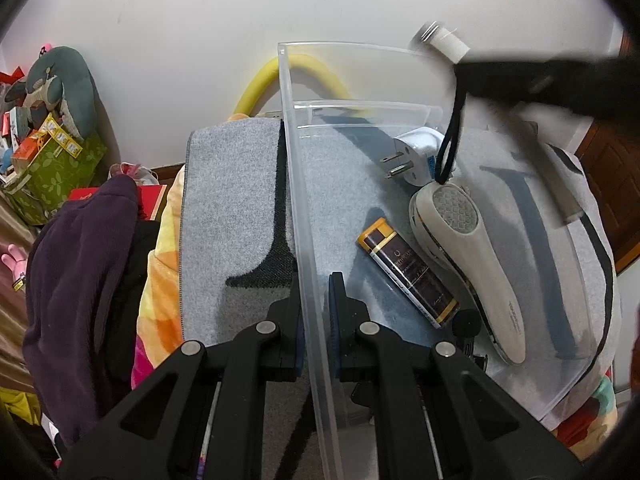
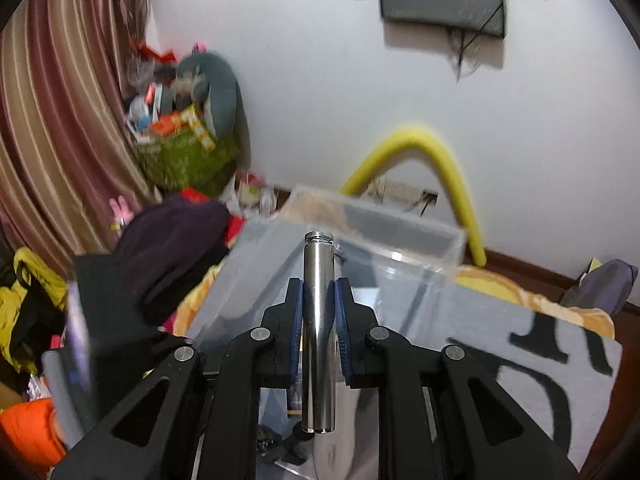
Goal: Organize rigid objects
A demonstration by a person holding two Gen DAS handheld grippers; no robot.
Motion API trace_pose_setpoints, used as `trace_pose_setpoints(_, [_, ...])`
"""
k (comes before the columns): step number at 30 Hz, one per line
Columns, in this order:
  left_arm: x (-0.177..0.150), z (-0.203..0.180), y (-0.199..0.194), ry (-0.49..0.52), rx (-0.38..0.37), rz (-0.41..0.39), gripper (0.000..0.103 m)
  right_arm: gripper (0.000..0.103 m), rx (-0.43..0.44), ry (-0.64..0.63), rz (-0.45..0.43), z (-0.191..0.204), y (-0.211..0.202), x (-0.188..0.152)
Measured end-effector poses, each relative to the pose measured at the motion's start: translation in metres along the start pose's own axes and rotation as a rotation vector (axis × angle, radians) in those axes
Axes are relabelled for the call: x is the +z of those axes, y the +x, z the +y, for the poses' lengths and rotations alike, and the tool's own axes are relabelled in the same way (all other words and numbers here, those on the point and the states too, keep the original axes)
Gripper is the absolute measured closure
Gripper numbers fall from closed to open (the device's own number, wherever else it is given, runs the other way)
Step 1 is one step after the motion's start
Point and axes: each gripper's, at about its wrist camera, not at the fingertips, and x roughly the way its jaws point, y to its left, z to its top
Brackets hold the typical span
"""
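Note:
My left gripper [image 1: 314, 280] is shut on the left wall of a clear plastic bin [image 1: 304, 184] that stands on a grey towel. In the bin lie a white plug adapter [image 1: 416, 152], a brown and gold can [image 1: 408, 272] and a white handheld device [image 1: 464, 252] with a black cord loop [image 1: 448, 148]. My right gripper [image 2: 319, 284] is shut on a shiny metal cylinder [image 2: 318, 320], which points forward between the blue pads. The same cylinder [image 1: 440, 42] shows blurred above the bin's far right corner. The bin [image 2: 400, 236] lies just ahead of the right gripper.
A yellow foam tube [image 2: 440, 160] arches against the white wall behind the bin. A dark purple garment [image 1: 80, 280] is heaped to the left, with a green bag of clutter [image 1: 52, 168] and a plush toy beyond. The grey towel [image 2: 520, 344] with black letters spreads to the right.

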Motion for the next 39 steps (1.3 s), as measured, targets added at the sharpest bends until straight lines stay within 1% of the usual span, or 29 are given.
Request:
trace_pose_setpoints(2, [0.0,0.001,0.0,-0.002,-0.004,-0.001,0.094,0.089,0.001,0.0,0.074,0.001,0.026,-0.001])
trace_pose_setpoints(4, [0.0,0.002,0.0,-0.005,-0.008,-0.002,0.094,0.089,-0.002,-0.003,0.125,0.001,0.045,-0.004])
trace_pose_setpoints(7, [0.0,0.004,0.0,-0.01,-0.015,-0.002,0.094,0.089,-0.015,-0.02,0.167,0.003,0.06,-0.012])
trace_pose_setpoints(11, [0.0,0.005,0.001,-0.015,-0.02,-0.001,0.094,0.089,0.011,-0.018,0.224,0.006,0.073,-0.017])
trace_pose_setpoints(14, [0.0,0.005,0.001,-0.016,-0.019,-0.002,0.094,0.088,0.022,0.012,0.231,-0.001,0.073,-0.017])
trace_pose_setpoints(18, [0.0,0.006,-0.001,-0.019,-0.023,0.0,0.094,0.084,0.034,0.03,0.208,-0.01,0.059,-0.017])
trace_pose_setpoints(23, [0.001,0.006,-0.001,-0.025,-0.031,0.006,0.094,0.083,0.008,0.008,0.147,-0.016,0.026,-0.022])
trace_pose_setpoints(25, [0.001,0.004,-0.003,-0.015,-0.027,0.009,0.094,0.082,-0.009,-0.002,0.113,-0.016,0.01,-0.025])
trace_pose_setpoints(26, [0.002,0.004,-0.004,-0.012,-0.027,0.008,0.094,0.076,-0.024,-0.013,0.089,-0.015,-0.001,-0.029])
trace_pose_setpoints(27, [0.002,0.003,-0.006,-0.009,-0.025,0.004,0.094,0.067,-0.034,-0.023,0.061,-0.015,-0.012,-0.034])
trace_pose_setpoints(28, [0.003,0.003,-0.009,-0.006,-0.024,0.0,0.094,0.062,-0.04,-0.026,0.033,-0.015,-0.023,-0.039])
trace_pose_setpoints(29, [0.004,0.003,-0.012,-0.005,-0.022,-0.007,0.094,0.054,-0.041,-0.024,0.006,-0.015,-0.033,-0.044])
trace_pose_setpoints(30, [0.005,0.003,-0.016,-0.004,-0.017,-0.016,0.094,0.05,-0.038,-0.021,-0.014,-0.016,-0.041,-0.047])
trace_pose_setpoints(34, [0.007,0.0,-0.034,0.004,0.004,-0.047,0.093,0.046,-0.047,-0.012,-0.066,-0.02,-0.07,-0.062])
trace_pose_setpoints(35, [0.007,0.0,-0.039,0.006,0.011,-0.058,0.092,0.043,-0.048,-0.009,-0.077,-0.021,-0.076,-0.064])
trace_pose_setpoints(36, [0.007,0.0,-0.046,0.006,0.018,-0.075,0.088,0.038,-0.051,-0.007,-0.088,-0.022,-0.081,-0.068])
trace_pose_setpoints(37, [0.007,0.0,-0.052,0.005,0.02,-0.086,0.081,0.036,-0.055,-0.006,-0.101,-0.023,-0.088,-0.072])
trace_pose_setpoints(38, [0.006,0.0,-0.059,0.0,0.017,-0.104,0.076,0.033,-0.059,-0.007,-0.112,-0.022,-0.092,-0.075])
trace_pose_setpoints(39, [0.005,0.0,-0.066,-0.003,0.014,-0.121,0.07,0.031,-0.062,-0.01,-0.122,-0.022,-0.097,-0.078])
